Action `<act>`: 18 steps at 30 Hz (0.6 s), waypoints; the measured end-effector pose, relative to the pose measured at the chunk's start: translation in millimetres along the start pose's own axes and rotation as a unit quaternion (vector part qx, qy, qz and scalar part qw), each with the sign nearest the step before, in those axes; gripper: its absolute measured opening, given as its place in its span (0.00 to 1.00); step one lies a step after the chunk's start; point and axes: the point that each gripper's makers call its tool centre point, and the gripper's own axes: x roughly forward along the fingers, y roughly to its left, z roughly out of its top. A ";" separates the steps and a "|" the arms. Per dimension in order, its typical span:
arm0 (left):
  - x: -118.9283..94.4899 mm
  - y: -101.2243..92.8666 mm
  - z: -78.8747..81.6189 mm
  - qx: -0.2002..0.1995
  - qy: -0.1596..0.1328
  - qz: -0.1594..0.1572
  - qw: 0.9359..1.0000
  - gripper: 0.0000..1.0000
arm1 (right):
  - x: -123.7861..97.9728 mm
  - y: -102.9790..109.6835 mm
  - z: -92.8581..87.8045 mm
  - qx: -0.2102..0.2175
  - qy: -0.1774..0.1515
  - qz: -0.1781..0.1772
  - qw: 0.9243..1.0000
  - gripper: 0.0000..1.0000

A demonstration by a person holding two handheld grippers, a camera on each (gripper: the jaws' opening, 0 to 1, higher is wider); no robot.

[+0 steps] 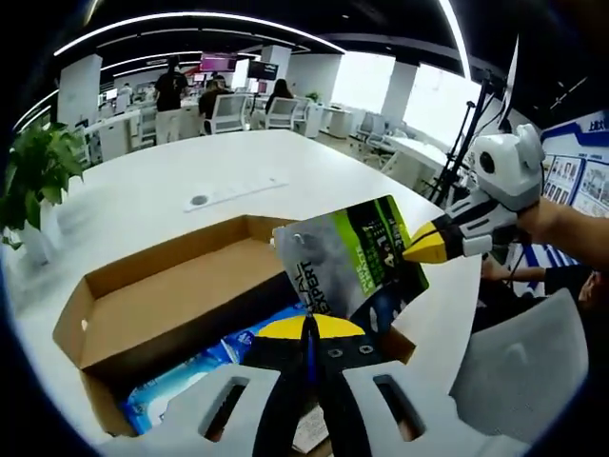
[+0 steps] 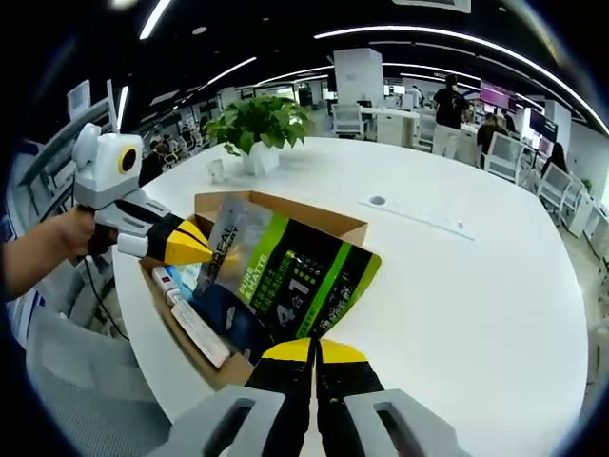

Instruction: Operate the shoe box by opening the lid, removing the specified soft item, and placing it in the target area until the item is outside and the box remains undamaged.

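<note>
both clamped on pouch (image 1: 347, 257) above open box (image 1: 152, 305): left gripper (image 1: 311, 328) one edge, right gripper (image 2: 311, 350) opposite.

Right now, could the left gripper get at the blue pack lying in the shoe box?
Probably not yet. The left gripper is shut on the green pouch, as is the right gripper, and the pouch hangs over the blue pack in the open shoe box.

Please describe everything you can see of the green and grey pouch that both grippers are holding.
The pouch is a flat, glossy, soft packet, grey at one end, lime green in the middle, dark blue at the other, with white lettering. It hangs tilted in the air above the open shoe box. The left gripper and the right gripper each pinch an opposite edge; nothing else touches it.
</note>
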 end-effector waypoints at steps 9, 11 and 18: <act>18.8 -16.2 4.7 -0.002 0.006 -0.018 1.000 0.00 | -9.9 -23.6 -7.5 0.014 0.005 -0.015 1.000 0.00; 22.8 -19.2 7.6 -0.004 0.006 -0.021 1.000 0.00 | -11.9 -28.6 -9.1 0.015 0.007 -0.018 1.000 0.00; 38.4 -30.6 16.1 -0.002 0.005 -0.034 0.999 0.00 | -20.5 -49.7 -14.4 0.022 0.011 -0.033 0.999 0.00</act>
